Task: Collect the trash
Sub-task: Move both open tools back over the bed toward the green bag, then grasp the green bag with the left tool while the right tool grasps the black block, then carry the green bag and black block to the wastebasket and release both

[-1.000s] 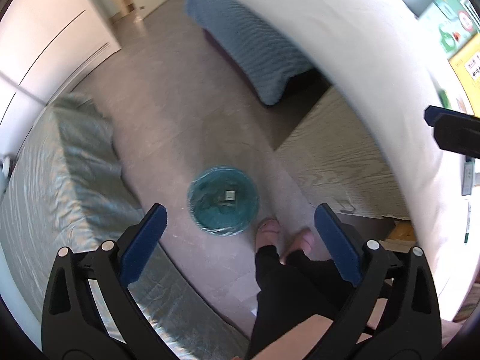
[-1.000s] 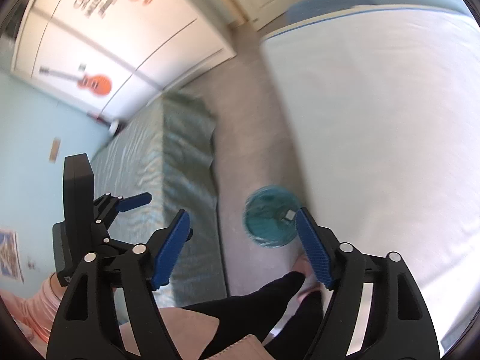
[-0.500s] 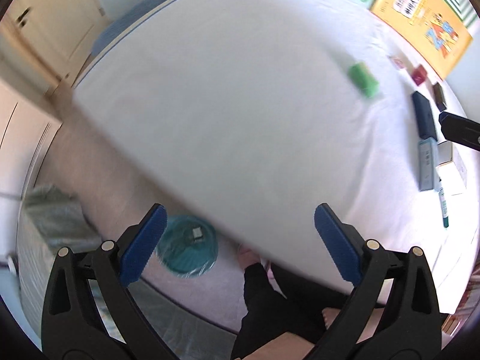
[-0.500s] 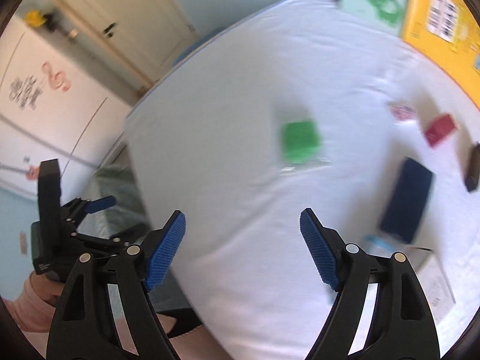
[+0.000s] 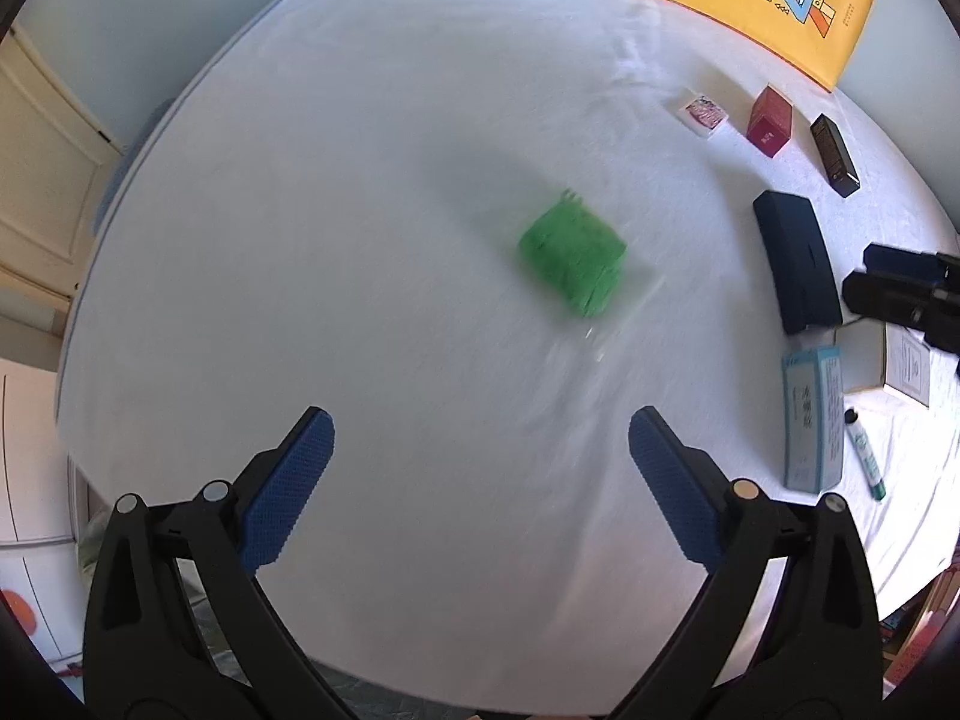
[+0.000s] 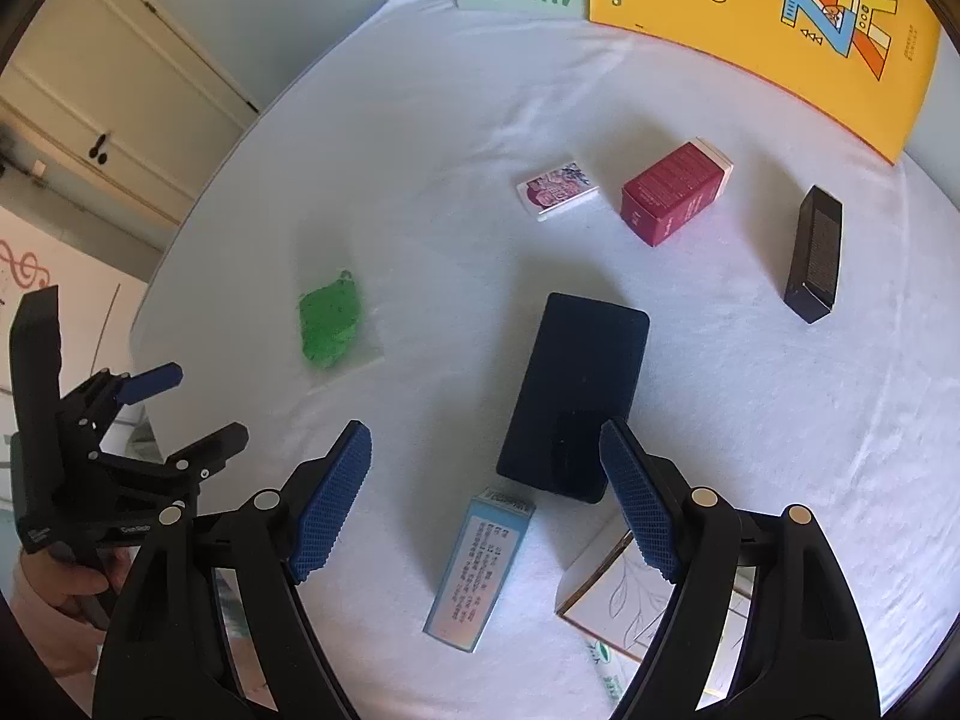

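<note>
Both hovering wide-jawed and empty over white cloth: left gripper facing green packet, right gripper framing dark blue case.

**Count of things lying on the bed**

Sitting on the white bed: one green packet, one dark case, one red box, one black box, one pale blue box, one picture card, one marker pen, two posters leaning behind.
</note>
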{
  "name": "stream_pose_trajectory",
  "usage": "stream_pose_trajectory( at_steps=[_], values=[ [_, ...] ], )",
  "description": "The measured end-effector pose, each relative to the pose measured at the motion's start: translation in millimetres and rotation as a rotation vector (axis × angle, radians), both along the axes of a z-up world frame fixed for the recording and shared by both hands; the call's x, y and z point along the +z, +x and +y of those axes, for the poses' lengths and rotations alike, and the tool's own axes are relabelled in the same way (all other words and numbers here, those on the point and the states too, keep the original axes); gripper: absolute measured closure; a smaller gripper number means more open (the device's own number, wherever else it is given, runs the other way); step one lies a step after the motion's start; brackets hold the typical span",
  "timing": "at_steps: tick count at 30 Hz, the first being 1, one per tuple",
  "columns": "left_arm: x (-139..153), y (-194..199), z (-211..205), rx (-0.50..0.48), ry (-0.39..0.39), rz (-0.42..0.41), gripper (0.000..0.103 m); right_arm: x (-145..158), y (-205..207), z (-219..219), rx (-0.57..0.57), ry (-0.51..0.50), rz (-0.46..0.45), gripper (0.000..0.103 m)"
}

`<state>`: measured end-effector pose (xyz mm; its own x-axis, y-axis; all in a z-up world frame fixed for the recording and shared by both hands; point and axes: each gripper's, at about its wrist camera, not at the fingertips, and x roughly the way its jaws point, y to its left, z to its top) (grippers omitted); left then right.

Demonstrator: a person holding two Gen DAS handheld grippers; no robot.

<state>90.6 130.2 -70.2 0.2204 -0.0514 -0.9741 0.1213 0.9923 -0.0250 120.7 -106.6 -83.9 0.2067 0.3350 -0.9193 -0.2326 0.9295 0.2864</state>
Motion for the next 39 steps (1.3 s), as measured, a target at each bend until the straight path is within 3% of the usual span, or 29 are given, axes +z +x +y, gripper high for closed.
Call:
stream_pose_trajectory(
  at_steps=[10,17,20,22,24,30,32,39],
  values=[
    [-23.2,54.4,-18.8,-0.045,-0.013,0.06,0.007,-25.1,25.8,-5.4,-0.04,0.005,0.056,0.023],
    [-31.4,65.6,-13.8,-0.055,-0.022,0.072,0.007,-32.2,39.5,-5.2,-0.051,-0.042,0.063,0.024],
    [-35.2,65.7,-10.8,-0.041,-0.036,0.078,0.007,-38.1,40.4,-0.3,-0.04,-0.084,0.068,0.027],
    [-36.6,65.4,-10.5,-0.032,-0.045,0.071,0.009,-45.7,46.6,4.4,-0.034,-0.113,0.069,0.037],
    [-33.9,62.5,-8.9,-0.037,-0.039,0.046,0.017,-47.2,45.6,6.2,-0.029,-0.127,0.063,0.047],
    [-24.6,50.6,-0.5,-0.055,-0.046,0.001,0.05,-46.0,47.2,3.0,-0.032,-0.117,0.048,0.048],
    [-20.6,50.2,6.9,-0.04,-0.09,-0.002,0.052,-41.2,48.9,2.4,-0.029,-0.113,0.036,0.048],
    [-2.6,31.3,22.1,-0.027,-0.078,-0.056,0.053,-25.3,45.1,5.8,0.004,-0.084,-0.01,0.048]
  ],
)
